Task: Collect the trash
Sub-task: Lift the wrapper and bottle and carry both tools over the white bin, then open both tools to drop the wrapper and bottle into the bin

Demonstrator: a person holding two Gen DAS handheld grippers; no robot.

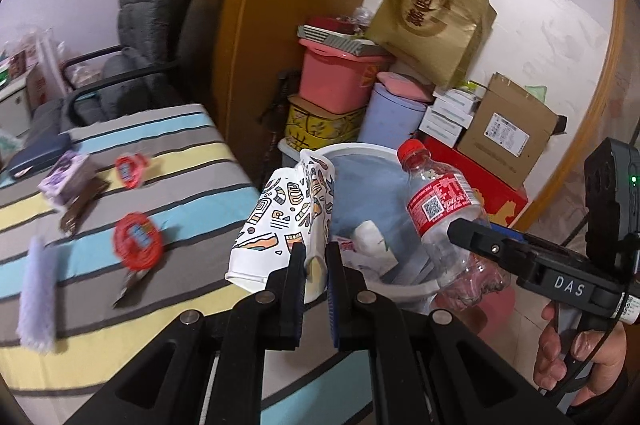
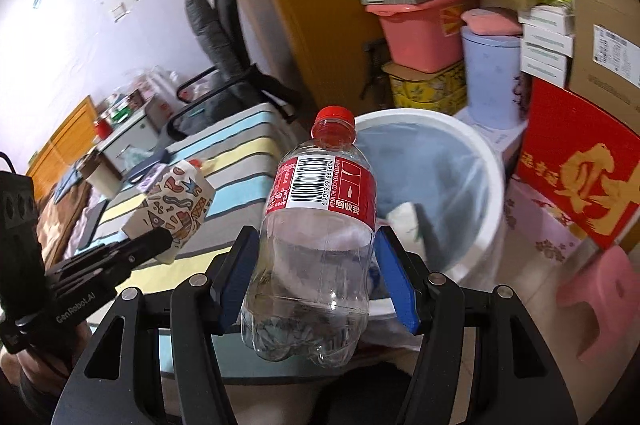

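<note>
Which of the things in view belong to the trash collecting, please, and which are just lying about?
Job:
- crushed paper cup, in left gripper
- clear plastic bottle, in right gripper
- white trash bin
- red wrappers on striped table

Lying about:
- gold paper bag
- pink bucket
- cardboard box
- grey chair

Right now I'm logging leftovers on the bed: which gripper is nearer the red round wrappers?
Left. The left gripper, holding the paper cup, is beside the red wrappers; the right gripper, gripping the bottle, is by the bin.
</note>
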